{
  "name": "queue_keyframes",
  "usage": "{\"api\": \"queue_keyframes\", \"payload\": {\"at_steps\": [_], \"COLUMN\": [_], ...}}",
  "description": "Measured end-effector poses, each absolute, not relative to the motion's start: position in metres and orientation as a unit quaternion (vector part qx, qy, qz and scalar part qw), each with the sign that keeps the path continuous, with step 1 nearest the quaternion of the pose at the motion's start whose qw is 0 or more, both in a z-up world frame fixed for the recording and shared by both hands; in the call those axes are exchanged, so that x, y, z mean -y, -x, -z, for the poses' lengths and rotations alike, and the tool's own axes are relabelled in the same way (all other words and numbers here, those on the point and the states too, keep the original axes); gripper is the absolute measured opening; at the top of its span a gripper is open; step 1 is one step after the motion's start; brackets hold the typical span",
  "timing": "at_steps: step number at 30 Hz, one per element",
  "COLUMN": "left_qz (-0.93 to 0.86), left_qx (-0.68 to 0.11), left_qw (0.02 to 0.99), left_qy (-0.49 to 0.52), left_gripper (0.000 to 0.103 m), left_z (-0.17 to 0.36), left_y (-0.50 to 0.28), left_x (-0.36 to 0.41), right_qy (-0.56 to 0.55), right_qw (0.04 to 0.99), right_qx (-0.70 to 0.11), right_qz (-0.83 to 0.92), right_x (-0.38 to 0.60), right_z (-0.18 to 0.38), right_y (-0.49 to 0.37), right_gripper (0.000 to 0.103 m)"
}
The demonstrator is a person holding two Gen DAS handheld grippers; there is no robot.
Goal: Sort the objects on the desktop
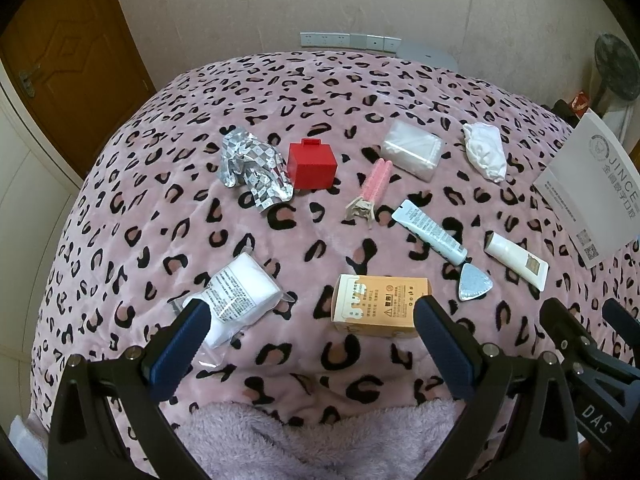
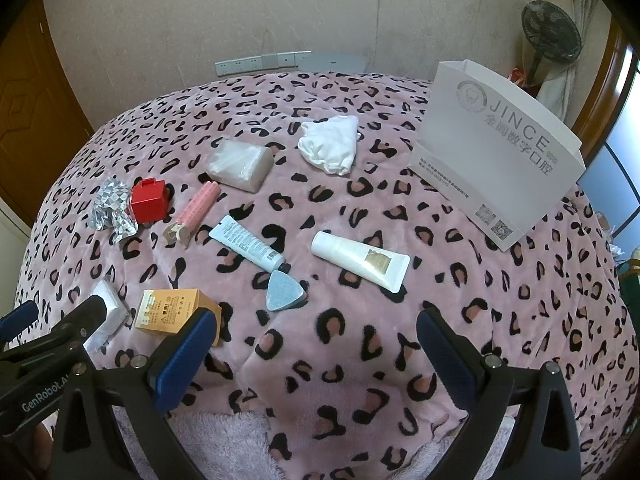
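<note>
Left gripper [image 1: 308, 320] and right gripper [image 2: 316, 332] hover over the pink leopard-print blanket [image 2: 360, 360] — jaws spread wide, holding nothing.

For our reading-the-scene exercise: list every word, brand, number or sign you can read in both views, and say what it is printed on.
"JINCE" with a tooth logo: white paper bag; its Chinese line, small print and QR codes are not reliably readable.
"GenRobot.AI": left hand-held gripper.
"DAS": right hand-held gripper.
Warning triangle sign: orange box; other print too small.
Tubes and wrapped white packet: print too small.
</note>
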State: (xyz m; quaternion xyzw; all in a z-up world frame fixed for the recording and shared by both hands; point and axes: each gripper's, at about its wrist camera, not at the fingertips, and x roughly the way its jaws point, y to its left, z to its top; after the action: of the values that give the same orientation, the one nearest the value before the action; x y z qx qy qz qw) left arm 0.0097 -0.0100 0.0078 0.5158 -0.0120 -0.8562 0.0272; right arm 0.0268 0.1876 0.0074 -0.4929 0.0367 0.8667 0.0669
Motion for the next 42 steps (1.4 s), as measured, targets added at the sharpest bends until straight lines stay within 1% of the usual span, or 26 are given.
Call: {"api": "queue_keyframes", "payload": {"at_steps": [23, 31, 35, 42], "left_qz": [0.86, 0.858, 0.85, 0.833], "left_qx": [0.013, 0.015, 0.027, 0.004], "left_qw": [0.028, 0.028, 0.037, 0.056], "left_qy": [-0.509, -0.513, -0.525, -0.55], "left_gripper": [0.102, 0.102, 0.103, 0.103], "left_z": [-0.016, -0.013, -0.004, 0.015], "left_y": [-0.012, -0.018, -0.025, -0.038], "left_x": [0.017, 0.031, 0.047, 0.083], "right_qy": [0.49, 0.486, 0.478, 0.484], "right_qw": [0.061, 0.047, 0.04, 0.031], "right_qx": [-0.032, -0.031, -0.034, -0.043], "right_qz": [-0.869, -0.872, -0.877, -0.874], "right_x": [-0.183, -0.175, -0.169, -0.158], "right_z": [-0.014, -0.016, -0.014, 0.005], "right_y": [-0.028, -0.032, -0.039, -0.05], "right_gripper": [0.102, 0.102, 0.102, 0.102]}}
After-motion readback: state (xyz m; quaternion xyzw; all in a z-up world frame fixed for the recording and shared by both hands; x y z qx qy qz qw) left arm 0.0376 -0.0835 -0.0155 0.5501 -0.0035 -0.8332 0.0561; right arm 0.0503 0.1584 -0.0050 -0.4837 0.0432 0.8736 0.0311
